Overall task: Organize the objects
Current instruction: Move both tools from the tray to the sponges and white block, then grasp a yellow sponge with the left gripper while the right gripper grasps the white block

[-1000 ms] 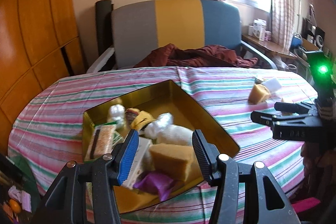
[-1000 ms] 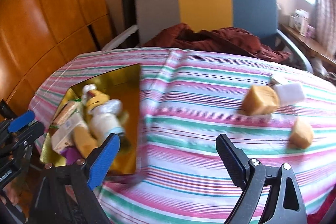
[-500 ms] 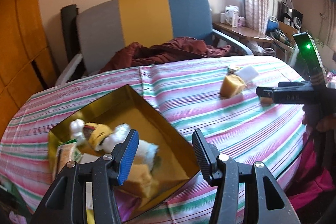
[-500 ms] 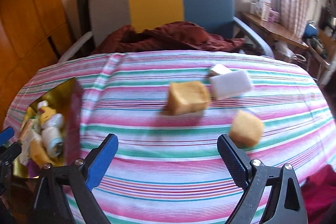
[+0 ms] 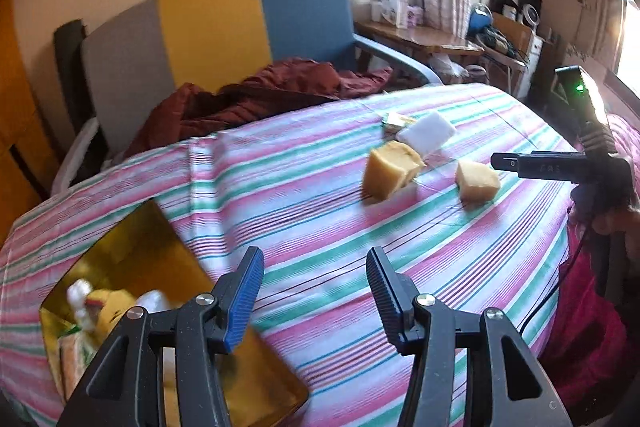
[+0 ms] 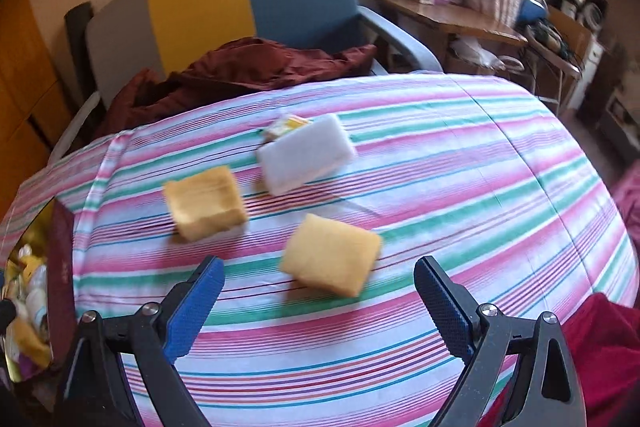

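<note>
Both claws, left (image 5: 314, 291) and right (image 6: 318, 301), gaping, empty. Could nudge yellow sponge (image 6: 331, 254) along striped cloth (image 6: 460, 187) if lowered askew.

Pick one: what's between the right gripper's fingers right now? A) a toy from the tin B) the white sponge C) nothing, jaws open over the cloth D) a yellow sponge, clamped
C. In the right wrist view the right gripper has its jaws wide apart over the striped tablecloth, and the nearest yellow sponge lies just beyond the fingertips, untouched.
</note>
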`<state>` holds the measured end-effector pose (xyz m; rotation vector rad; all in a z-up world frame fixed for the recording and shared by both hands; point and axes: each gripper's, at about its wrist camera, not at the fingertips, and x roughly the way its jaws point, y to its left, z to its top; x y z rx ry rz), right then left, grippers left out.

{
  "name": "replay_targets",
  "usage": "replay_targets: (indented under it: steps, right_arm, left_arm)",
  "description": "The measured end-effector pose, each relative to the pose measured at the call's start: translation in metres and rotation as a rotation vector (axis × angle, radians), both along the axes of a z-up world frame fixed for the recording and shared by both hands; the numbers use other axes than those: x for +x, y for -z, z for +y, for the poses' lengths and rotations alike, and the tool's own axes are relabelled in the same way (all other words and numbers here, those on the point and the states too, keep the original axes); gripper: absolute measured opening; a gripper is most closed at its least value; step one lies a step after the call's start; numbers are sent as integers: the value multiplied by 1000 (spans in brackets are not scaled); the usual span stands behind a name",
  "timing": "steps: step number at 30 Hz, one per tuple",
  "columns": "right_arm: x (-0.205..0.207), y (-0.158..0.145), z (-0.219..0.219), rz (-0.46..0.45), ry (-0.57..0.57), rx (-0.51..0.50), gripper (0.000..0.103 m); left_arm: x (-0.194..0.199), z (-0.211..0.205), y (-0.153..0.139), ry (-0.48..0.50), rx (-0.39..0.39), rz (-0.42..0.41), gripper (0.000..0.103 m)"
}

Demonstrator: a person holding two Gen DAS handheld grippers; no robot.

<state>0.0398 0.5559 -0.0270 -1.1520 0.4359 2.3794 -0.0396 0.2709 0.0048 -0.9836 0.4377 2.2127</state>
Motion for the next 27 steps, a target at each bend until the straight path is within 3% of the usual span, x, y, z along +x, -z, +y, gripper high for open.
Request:
replay_targets:
  steps: [4,11,27]
  right_arm:
    - [9,8,15,27,30,-35,97]
    - [16,14,32,58,57,-101,97]
    - [21,21,48,75,78,-173,100]
  left_arm:
    - [-11,31,11,28,-13,-48,59]
    - [-28,91,30,147,-65,-54,81]
    - [-67,181,66,330,-150,-20,87]
